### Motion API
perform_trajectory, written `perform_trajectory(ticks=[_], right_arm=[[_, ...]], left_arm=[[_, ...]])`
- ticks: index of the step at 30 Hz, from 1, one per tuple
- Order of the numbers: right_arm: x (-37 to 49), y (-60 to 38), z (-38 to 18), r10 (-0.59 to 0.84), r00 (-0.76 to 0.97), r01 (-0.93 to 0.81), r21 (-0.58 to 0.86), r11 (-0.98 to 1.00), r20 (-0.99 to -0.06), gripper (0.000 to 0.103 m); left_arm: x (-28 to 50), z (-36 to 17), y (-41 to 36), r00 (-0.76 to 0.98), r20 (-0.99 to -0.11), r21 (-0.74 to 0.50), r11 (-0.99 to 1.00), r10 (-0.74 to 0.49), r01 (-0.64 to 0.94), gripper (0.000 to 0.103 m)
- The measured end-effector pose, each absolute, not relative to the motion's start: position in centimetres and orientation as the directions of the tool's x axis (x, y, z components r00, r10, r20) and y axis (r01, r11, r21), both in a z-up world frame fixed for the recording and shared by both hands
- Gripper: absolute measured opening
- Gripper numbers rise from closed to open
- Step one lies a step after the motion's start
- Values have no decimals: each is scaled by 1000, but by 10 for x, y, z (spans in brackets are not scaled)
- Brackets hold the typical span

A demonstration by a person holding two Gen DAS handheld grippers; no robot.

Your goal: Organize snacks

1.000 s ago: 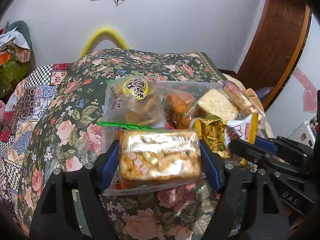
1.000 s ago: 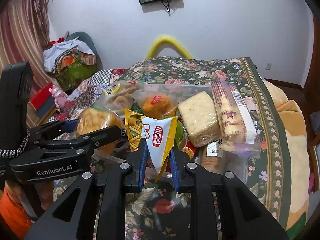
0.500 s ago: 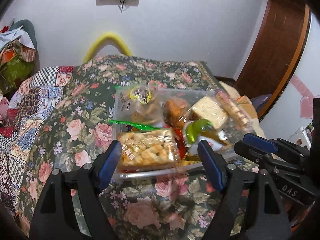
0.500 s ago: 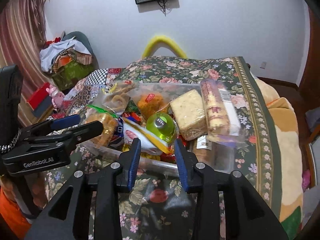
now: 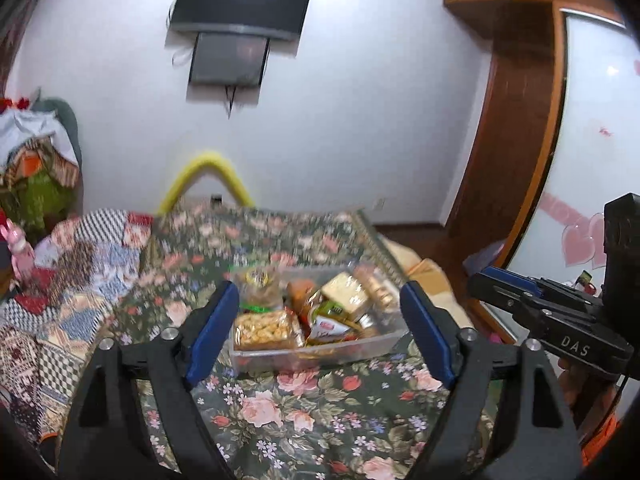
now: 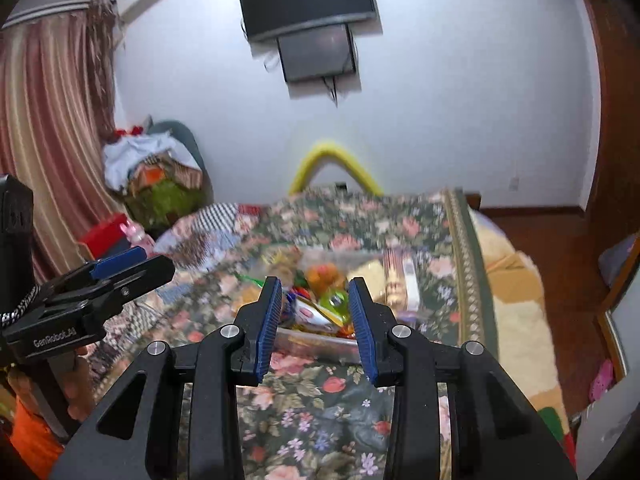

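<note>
On bed (image 5: 304,408), clear bin (image 5: 372,344) corrals snack packs; your left gripper (image 5: 320,332) and right gripper (image 6: 316,320) both spread apart, holding nothing, clear of bin.

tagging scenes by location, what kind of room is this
Most likely a bedroom: a bed under a floral bedspread, a wall-mounted TV, and a wooden wardrobe beside it. A clear bin of snacks sits on the bed.
</note>
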State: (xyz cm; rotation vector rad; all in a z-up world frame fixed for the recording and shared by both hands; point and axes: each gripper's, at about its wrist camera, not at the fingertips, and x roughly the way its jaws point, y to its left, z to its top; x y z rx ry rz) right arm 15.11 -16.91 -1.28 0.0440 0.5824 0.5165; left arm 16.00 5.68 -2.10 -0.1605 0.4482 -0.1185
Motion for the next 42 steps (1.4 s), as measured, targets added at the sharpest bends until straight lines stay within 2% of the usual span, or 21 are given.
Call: perform_trajectory(ticks=[2,4,7,10,13,16,24,42], right_arm=[[137,-173,-2,483,729,-456,181,871,-485,38],[121,-178,10,485,749,-455,182,872,-452,61],[102,-184,22,474,783,-443,175,879,-403,80],[89,-187,29,465,800,-437,163,885,-379,86],[80,-186,31,450,814,-431,138,892,-368,92],[70,-186,31,432,830,-418,120,901,-353,103],[57,-184,28,408,844,-409,73,910,-349,103],[55,-188,23,398,842,-397,81,914,-365,103]], left_arm=[[139,-8,52,914,-383,-160,984,-137,81,87],[122,1,47,929,-349,-139,987,-121,76,90],[98,11,40,948,-302,-113,991,-102,71,95],[81,16,34,958,-272,-86,994,-87,65,102],[70,19,31,964,-255,-78,995,-73,55,103],[64,19,32,964,-255,-92,994,-74,52,103],[51,18,33,967,-247,-92,995,-62,41,103],[48,15,27,966,-251,-64,997,-56,41,103]])
